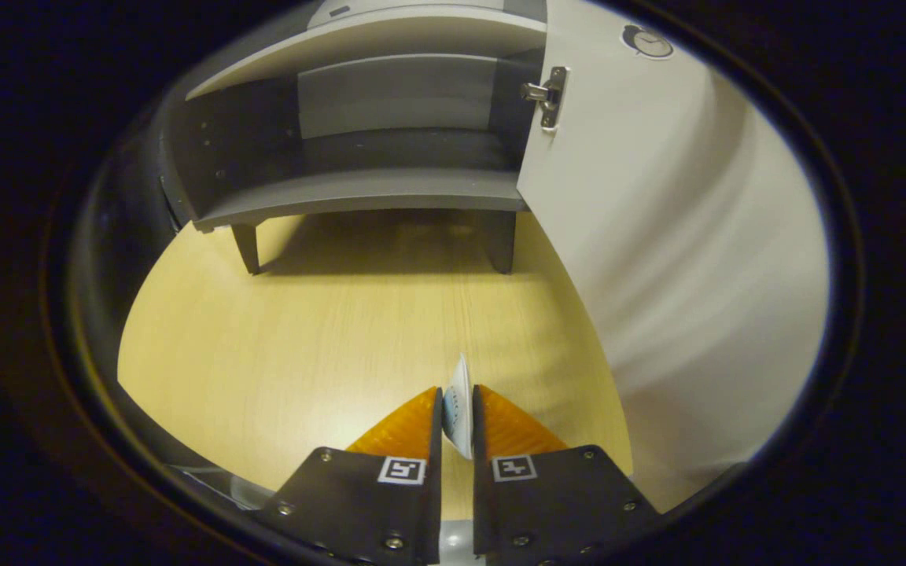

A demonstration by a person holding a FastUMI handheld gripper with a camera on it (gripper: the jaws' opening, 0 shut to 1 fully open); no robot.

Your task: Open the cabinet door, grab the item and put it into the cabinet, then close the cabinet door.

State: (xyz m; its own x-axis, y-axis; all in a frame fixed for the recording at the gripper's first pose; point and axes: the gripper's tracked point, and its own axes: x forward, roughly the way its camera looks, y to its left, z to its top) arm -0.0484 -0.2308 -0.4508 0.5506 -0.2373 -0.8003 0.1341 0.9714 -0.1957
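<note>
A thin white packet (459, 405) is clamped between both fingers of the tool (457, 409), held above the wooden counter (303, 338). Beyond the fingers, toward the counter's far edge, a grey cabinet (366, 196) on short legs is seen with its white door (657, 236) swung open to the right. A metal latch (549, 96) is fixed on the door's inner face.

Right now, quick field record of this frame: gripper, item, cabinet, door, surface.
gripper: gripper shut on thin white packet, both fingers pressing its sides
item: packet stands on edge, tip poking out ahead of the fingers
cabinet: grey cabinet beyond the fingers, on short legs
door: white door swung open on the right, metal latch near its edge
surface: light wooden table
</note>
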